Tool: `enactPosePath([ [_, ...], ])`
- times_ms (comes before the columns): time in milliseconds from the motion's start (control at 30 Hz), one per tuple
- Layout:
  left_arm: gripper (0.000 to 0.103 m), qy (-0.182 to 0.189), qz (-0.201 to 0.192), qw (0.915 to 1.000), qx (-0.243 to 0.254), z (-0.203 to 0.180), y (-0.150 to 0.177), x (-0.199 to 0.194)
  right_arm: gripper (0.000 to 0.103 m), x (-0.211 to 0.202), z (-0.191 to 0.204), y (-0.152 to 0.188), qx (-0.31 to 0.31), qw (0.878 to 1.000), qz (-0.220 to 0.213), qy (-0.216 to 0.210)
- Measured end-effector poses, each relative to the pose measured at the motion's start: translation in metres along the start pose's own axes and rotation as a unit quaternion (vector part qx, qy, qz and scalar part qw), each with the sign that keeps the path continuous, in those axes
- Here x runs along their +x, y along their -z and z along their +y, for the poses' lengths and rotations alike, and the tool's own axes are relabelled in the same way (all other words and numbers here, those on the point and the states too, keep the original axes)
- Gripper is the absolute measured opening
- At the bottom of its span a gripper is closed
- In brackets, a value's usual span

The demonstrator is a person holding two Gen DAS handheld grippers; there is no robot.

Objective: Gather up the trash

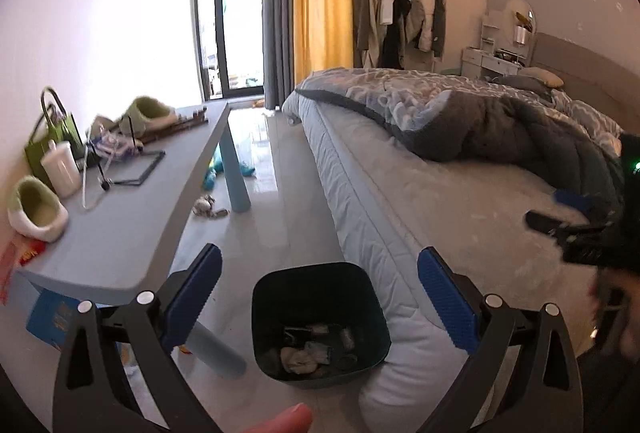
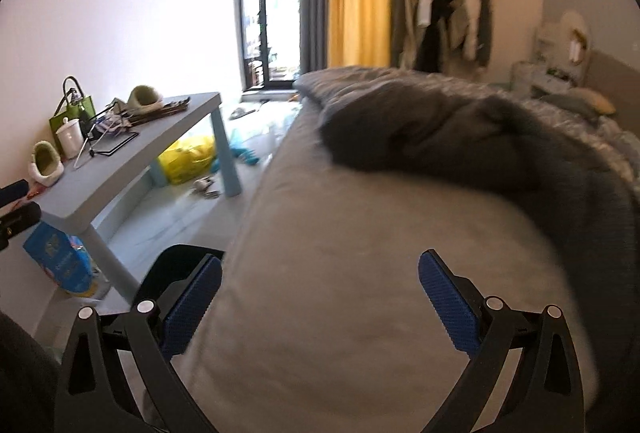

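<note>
Bin: a dark green trash bin point(image 1: 320, 321) stands on the floor at six o'clock in the left wrist view, touching the mattress corner point(image 1: 400, 353), between the bed and the grey table point(image 1: 120, 245).
Contents: crumpled paper and wrappers point(image 1: 308, 353) cover its bottom; it looks well short of full.
Progress: some trash is collected; by the look of it, more remains.
Left to gather: a yellow bag point(image 2: 188, 159) under the table at nine o'clock in the right wrist view, scraps point(image 1: 206, 207) by the table leg.
Left gripper point(image 1: 320, 297): jaws wide, nothing between them, poised above the bin.
Right gripper point(image 2: 320, 301): jaws wide and empty over the bed sheet point(image 2: 360, 253).
Other containers: a white lidded cup point(image 1: 60, 169) and green tote point(image 1: 48, 145) on the table; contents cannot be told.
</note>
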State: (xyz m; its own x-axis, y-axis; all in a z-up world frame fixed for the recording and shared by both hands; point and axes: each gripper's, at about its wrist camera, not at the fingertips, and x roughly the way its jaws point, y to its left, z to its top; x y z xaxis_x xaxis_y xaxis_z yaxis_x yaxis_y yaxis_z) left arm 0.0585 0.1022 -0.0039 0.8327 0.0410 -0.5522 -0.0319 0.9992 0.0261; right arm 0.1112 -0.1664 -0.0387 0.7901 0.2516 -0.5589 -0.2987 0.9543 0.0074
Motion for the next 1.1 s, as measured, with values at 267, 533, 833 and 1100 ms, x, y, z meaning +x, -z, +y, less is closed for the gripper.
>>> enactPosePath([
  [267,0.1,-0.004,-0.015,0.9994,-0.031,-0.004,0.004,-0.034,0.1,-0.08,-0.038,0.018,0.027,0.999,-0.025,0.026],
  [533,0.1,-0.024,0.002,0.9993,-0.029,-0.007,0.021,-0.064,0.1,-0.124,-0.077,0.048,0.078,0.996,-0.008,0.042],
  [833,0.1,-0.04,0.021,0.9985,-0.03,-0.011,0.046,-0.075,0.1,-0.152,-0.081,0.075,0.075,0.997,-0.02,-0.001],
  [1100,0.1,-0.039,0.017,0.9982,-0.042,-0.013,0.052,-0.076,0.1,-0.152,-0.064,0.078,0.03,0.999,-0.012,-0.016],
])
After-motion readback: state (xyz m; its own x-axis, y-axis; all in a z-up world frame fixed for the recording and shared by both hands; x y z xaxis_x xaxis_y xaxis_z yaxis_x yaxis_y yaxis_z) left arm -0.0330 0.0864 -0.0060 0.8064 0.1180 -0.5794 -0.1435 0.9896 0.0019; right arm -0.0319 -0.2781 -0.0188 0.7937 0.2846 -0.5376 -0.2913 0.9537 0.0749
